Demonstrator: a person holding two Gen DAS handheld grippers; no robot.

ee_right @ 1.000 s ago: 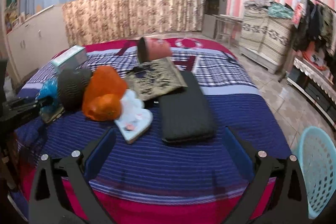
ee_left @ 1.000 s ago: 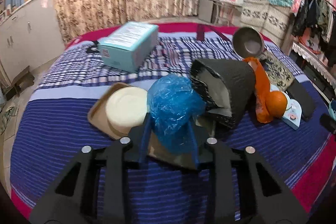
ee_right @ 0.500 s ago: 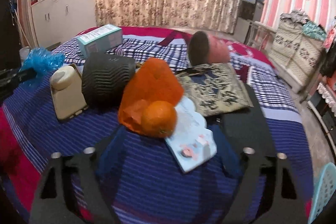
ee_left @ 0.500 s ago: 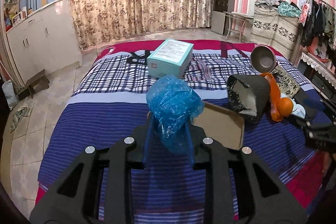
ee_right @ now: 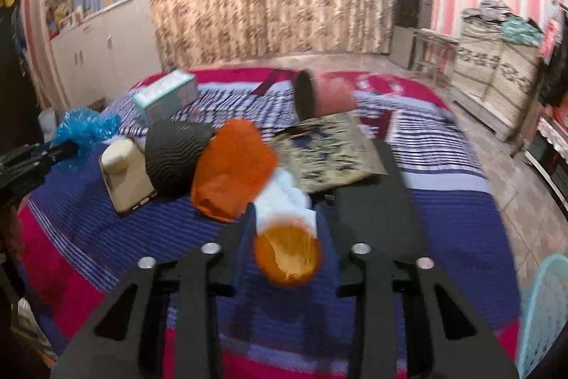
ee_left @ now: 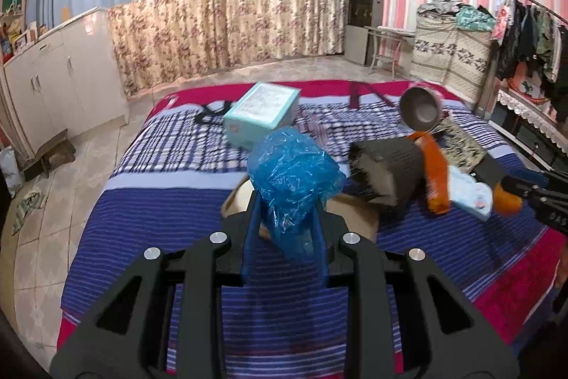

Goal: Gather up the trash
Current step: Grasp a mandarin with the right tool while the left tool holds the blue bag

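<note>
Pinching the crumpled blue plastic bag (ee_left: 294, 176) by its lower end, the left gripper (ee_left: 284, 229) holds it clear of the bed (ee_left: 149, 201), jaws clamped tight, ready for carrying off. The right gripper (ee_right: 285, 237) has just been closing around the orange peel (ee_right: 288, 254), which now sits between its jaws, seemingly gripped. The pale blue basket (ee_right: 543, 315) beside the bed looks like where both belong.
</note>
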